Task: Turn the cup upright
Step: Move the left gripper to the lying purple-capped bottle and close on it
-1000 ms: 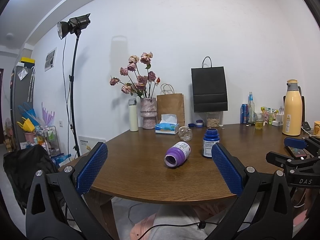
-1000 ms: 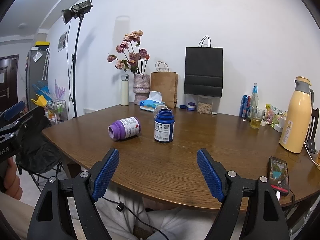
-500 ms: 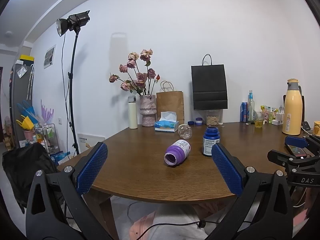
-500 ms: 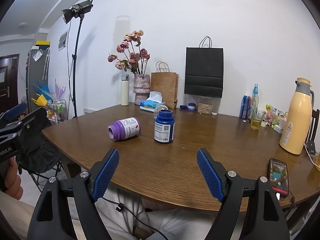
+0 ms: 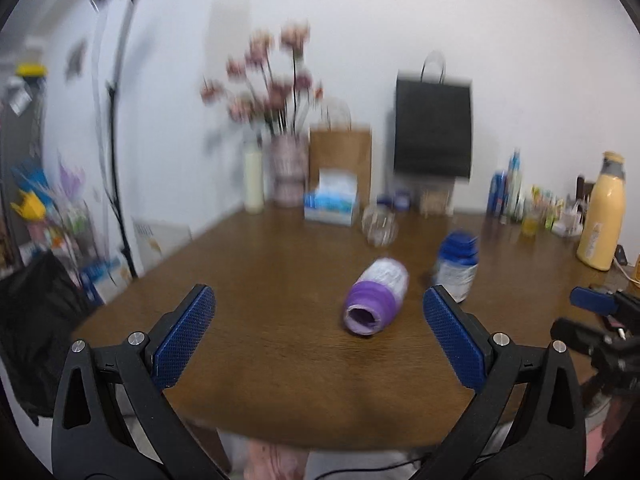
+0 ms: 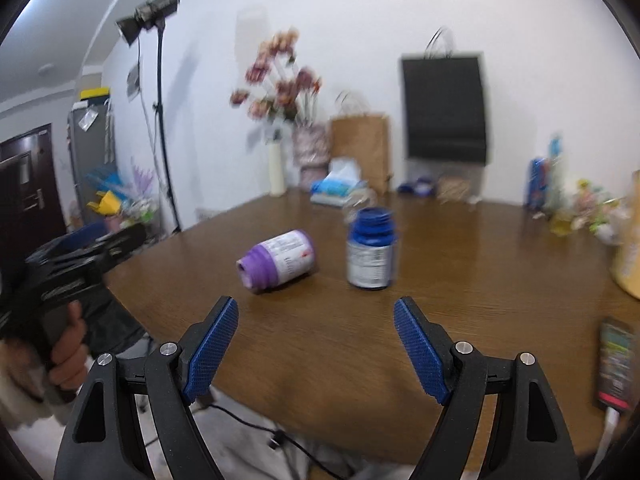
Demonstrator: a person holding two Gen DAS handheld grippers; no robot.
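A clear glass cup (image 5: 379, 225) lies on its side on the brown table (image 5: 260, 352), behind two bottles; in the right wrist view (image 6: 360, 199) it is blurred and partly hidden. A purple bottle (image 5: 375, 296) (image 6: 277, 259) lies on its side. A blue bottle (image 5: 457, 265) (image 6: 372, 253) stands upright beside it. My left gripper (image 5: 319, 335) is open and empty above the table's near edge. My right gripper (image 6: 316, 344) is open and empty, short of the bottles.
At the back stand a vase of flowers (image 5: 286, 168), a white flask (image 5: 253, 184), a tissue box (image 5: 330, 202), a brown bag (image 5: 341, 160) and a black bag (image 5: 433, 128). A yellow thermos (image 5: 602, 216) and small bottles stand at the right. A phone (image 6: 616, 364) lies near the right edge.
Both grippers have moved forward over the table toward the bottles and both views are now motion-blurred. The jaws stay open. Nothing on the table has moved.
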